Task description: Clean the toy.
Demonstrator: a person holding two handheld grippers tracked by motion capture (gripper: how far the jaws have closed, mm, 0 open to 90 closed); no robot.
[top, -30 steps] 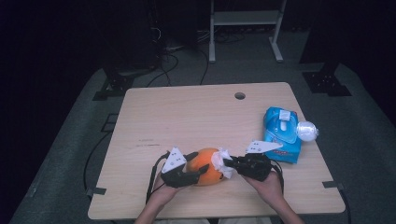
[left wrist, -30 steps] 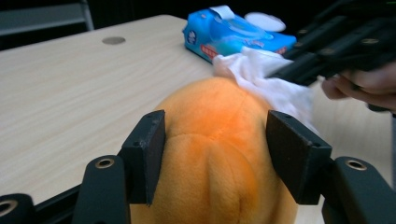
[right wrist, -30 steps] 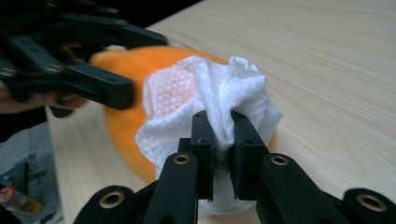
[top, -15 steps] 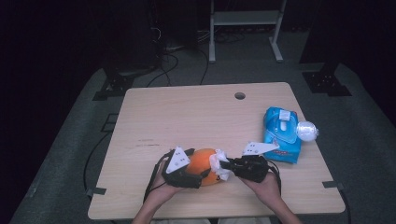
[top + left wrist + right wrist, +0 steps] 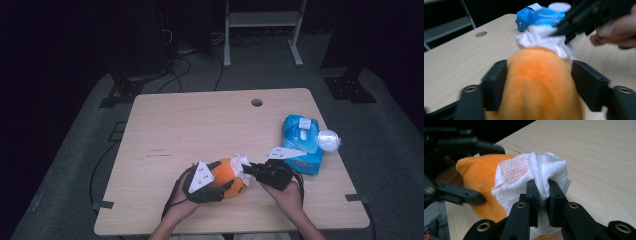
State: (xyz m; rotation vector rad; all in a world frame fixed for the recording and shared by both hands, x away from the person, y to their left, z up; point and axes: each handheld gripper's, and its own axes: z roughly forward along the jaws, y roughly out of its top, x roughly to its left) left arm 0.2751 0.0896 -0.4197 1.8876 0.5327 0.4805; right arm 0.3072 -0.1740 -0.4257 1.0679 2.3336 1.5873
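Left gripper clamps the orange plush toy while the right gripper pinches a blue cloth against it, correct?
Not quite: the cloth is a white wipe, not blue, as the right gripper view shows. The left gripper does clamp the orange plush toy, and the right gripper pinches the wipe against it.

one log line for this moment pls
left claw: shut on orange toy | right claw: shut on white wipe, pressed to toy | wipes pack: right

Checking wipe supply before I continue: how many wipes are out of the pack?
1. The white wipe is pinched in the right hand-held gripper, pressed on the orange plush toy. More may remain inside the blue wipes pack, unseen.
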